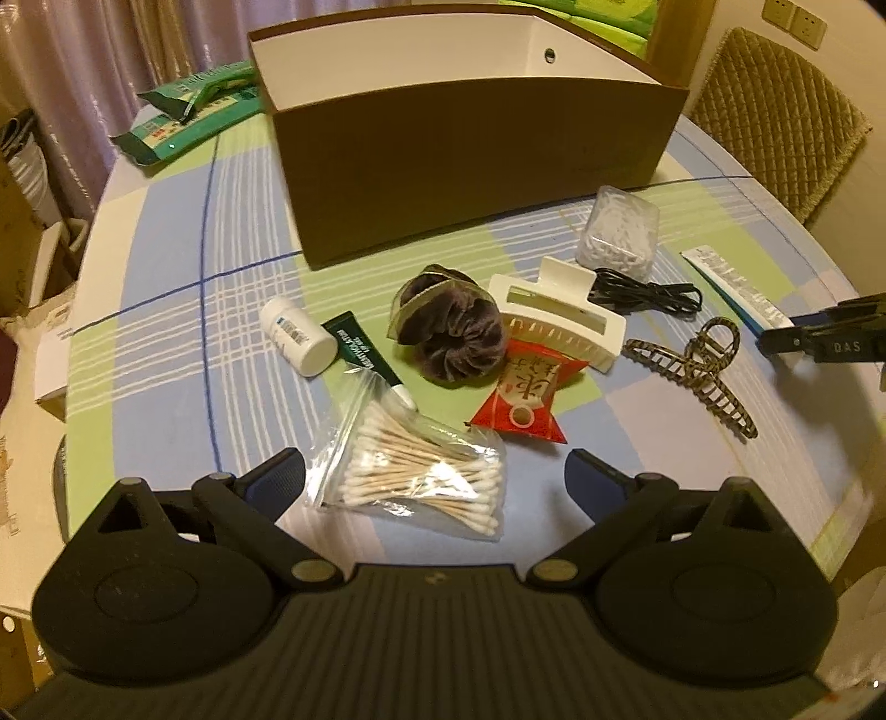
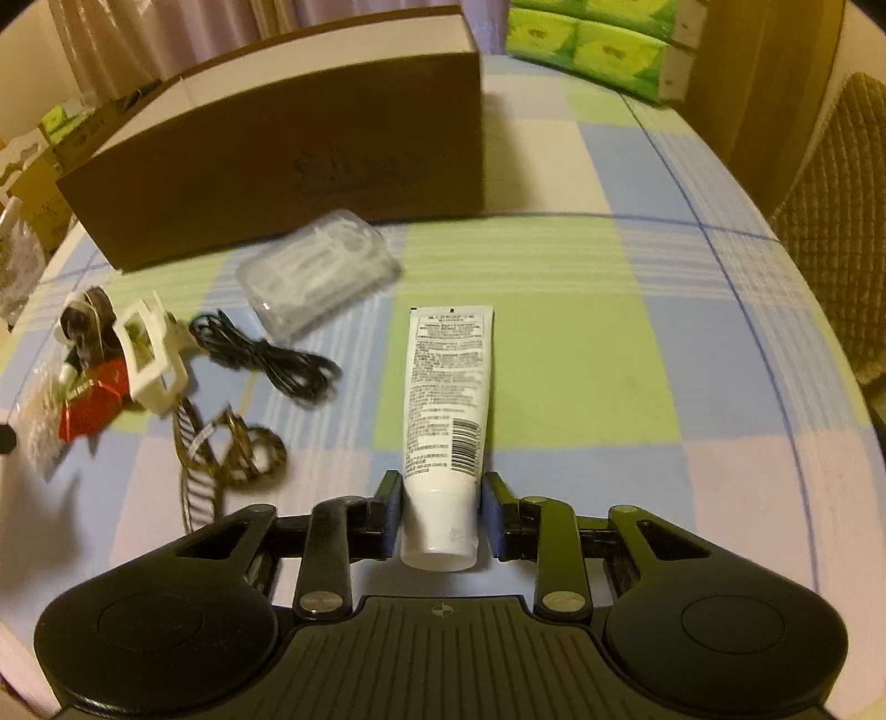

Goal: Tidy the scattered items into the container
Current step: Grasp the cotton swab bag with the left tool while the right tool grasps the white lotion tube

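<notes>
A brown cardboard box (image 1: 470, 166) with a white inside stands open at the back of the table; it also shows in the right wrist view (image 2: 277, 166). My left gripper (image 1: 434, 476) is open, its fingers either side of a bag of cotton swabs (image 1: 421, 476). Beyond lie a white bottle (image 1: 299, 338), a green tube (image 1: 365, 357), a brown scrunchie (image 1: 448, 332), a red sachet (image 1: 526, 393), a white claw clip (image 1: 559, 315), a patterned claw clip (image 1: 703, 365) and a black cable (image 1: 642, 291). My right gripper (image 2: 443, 515) is shut on the cap end of a white tube (image 2: 446, 410), which lies on the table.
A clear box of floss picks (image 2: 318, 274) lies in front of the brown box. Green packets (image 1: 188, 111) sit at the far left, green tissue packs (image 2: 598, 39) at the far right. A padded chair (image 1: 775, 122) stands beyond the table's right edge.
</notes>
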{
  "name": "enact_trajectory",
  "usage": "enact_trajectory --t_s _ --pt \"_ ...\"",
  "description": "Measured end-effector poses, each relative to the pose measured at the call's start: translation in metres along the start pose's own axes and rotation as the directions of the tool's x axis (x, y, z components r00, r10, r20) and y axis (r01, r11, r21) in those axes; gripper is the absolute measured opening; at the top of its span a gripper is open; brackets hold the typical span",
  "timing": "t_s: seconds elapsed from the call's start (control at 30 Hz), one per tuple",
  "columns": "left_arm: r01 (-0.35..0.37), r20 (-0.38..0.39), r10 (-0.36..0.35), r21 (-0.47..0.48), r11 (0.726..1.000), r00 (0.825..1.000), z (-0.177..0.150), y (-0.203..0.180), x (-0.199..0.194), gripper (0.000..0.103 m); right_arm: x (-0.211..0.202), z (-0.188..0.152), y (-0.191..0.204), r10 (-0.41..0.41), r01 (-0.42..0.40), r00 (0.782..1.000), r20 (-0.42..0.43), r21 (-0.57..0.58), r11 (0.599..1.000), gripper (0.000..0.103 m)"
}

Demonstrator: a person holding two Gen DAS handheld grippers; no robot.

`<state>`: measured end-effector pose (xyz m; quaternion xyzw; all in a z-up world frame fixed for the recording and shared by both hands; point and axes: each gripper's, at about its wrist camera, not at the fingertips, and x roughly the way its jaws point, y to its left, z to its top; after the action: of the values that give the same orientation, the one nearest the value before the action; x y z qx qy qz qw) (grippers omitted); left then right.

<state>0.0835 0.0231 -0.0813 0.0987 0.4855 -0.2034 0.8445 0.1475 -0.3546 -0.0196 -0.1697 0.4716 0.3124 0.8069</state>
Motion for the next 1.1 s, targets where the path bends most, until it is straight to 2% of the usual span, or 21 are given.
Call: enact_trajectory --t_s 0.07,0.1,0.13,0.37,0.53,0.6,0.7,0.83,0.9,1.1 --pt "0.017 0.005 -0.017 0.022 1.0 1.0 0.001 0.001 0.002 0.099 -0.003 -0.003 -0.005 -0.011 0.011 1.0 -0.004 0.02 1.0 0.041" --pt "0.024 0.006 -0.025 0.038 0.999 1.0 0.001 0.001 0.004 0.099 -0.004 -0.004 -0.008 -0.018 0.018 1.0 -0.003 0.03 0.999 0.054" --pt "0.036 0.006 -0.036 0.059 0.998 0.999 0.002 0.001 0.006 0.099 -0.005 -0.005 -0.01 -0.024 0.024 1.0 -0.001 0.037 0.999 0.06" --pt "0.075 -0.031 -0.071 0.15 0.986 0.997 0.004 0.012 0.027 0.099 -0.005 -0.003 -0.012 -0.033 0.033 0.999 -0.003 0.054 0.998 0.06" --pt "0.145 -0.055 -0.138 0.166 0.975 0.989 0.003 0.023 0.037 0.098 -0.003 -0.004 -0.012 -0.036 0.037 0.999 -0.011 0.068 0.997 0.061" --pt "0.152 -0.06 -0.144 0.162 0.975 0.988 0.002 0.026 0.04 0.09 -0.004 -0.004 -0.012 -0.037 0.038 0.999 -0.01 0.069 0.997 0.061" --pt "0.189 -0.06 -0.182 0.129 0.974 0.981 0.0 0.032 0.043 0.086 -0.004 -0.003 -0.012 -0.04 0.041 0.999 -0.008 0.072 0.997 0.061" --pt "0.189 -0.044 -0.185 0.14 0.972 0.982 -0.003 0.03 0.04 0.081 -0.005 -0.002 -0.013 -0.043 0.044 0.999 -0.004 0.072 0.996 0.061" --pt "0.195 -0.04 -0.191 0.144 0.97 0.981 -0.004 0.027 0.038 0.069 -0.005 -0.001 -0.012 -0.044 0.044 0.999 -0.002 0.069 0.997 0.061" --pt "0.199 -0.044 -0.194 0.144 0.969 0.98 -0.01 0.015 0.034 0.068 -0.006 0.0 -0.011 -0.04 0.039 0.999 0.007 0.058 0.998 0.061"
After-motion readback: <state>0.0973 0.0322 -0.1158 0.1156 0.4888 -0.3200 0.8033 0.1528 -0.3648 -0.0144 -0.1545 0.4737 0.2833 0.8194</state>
